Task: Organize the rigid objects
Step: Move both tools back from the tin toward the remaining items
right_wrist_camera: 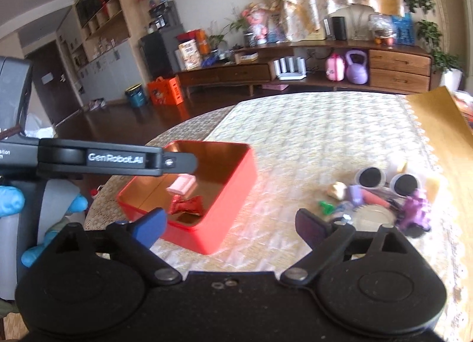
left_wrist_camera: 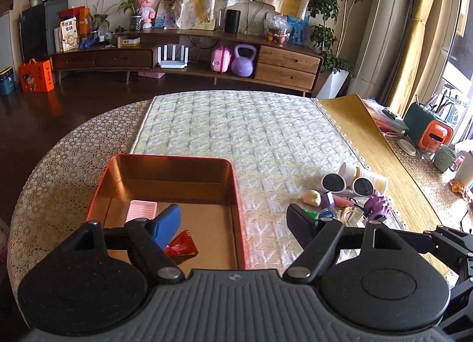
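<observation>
The left hand-held gripper (left_wrist_camera: 233, 220) hangs over the table (left_wrist_camera: 68, 176) with its jaws wide apart and nothing between them. Its blue finger (left_wrist_camera: 167, 225) sits above a red tin tray (left_wrist_camera: 236, 194) with a copper-coloured inside, which holds a pink ribbed piece (left_wrist_camera: 141, 209) and a red foil wrapper (left_wrist_camera: 181, 247). To the right, well apart from the tray, a cluster of small things lies on the quilted cloth (left_wrist_camera: 230, 132): white-framed sunglasses (left_wrist_camera: 348, 184), a pale egg-shaped piece (left_wrist_camera: 312, 197), a purple knobbly toy (left_wrist_camera: 377, 206) and a round metal lid (left_wrist_camera: 350, 214).
</observation>
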A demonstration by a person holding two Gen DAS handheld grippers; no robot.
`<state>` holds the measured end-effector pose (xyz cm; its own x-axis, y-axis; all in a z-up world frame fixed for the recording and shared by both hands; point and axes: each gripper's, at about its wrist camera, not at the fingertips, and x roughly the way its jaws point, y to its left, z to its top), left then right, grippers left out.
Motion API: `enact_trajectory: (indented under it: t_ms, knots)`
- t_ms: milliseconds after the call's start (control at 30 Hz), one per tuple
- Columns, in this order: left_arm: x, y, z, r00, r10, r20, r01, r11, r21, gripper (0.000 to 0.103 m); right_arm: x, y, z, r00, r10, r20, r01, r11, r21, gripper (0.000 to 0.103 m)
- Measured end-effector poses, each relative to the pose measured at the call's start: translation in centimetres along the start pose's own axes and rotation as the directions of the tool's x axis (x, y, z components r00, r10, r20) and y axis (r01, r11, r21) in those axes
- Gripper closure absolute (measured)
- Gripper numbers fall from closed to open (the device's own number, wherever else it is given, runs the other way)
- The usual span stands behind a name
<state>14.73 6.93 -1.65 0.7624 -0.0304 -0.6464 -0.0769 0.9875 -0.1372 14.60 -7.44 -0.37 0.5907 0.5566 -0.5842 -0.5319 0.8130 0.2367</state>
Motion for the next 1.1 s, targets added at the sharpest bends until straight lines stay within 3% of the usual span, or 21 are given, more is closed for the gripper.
enact_trajectory:
  t_ms: [100,633,1100]
  knots:
    - [0.1,-1.1,-0.2,1.0,-0.006,0.005,0.006,1.0,0.008,0.02,-0.9,-1.0,-0.6,0.999,-0.033,0.024,0.033,0.999,0.006,0.006]
    - [3.2,-6.3,-2.1,0.997,-0.068,-0.036,0.07,0.995,0.065,0.02,-3.8,-9.1,-2.7,0.985,-0.167,0.04,0.163,0.982,0.093,0.001]
    - [7.4,-10.2,-3.8,0.989,-0.115,-0.092,0.129,0.979,0.157,0.02,-2.8,-14.2,-2.6,0.968,-0.25,-0.004,0.249,0.96,0.126,0.001]
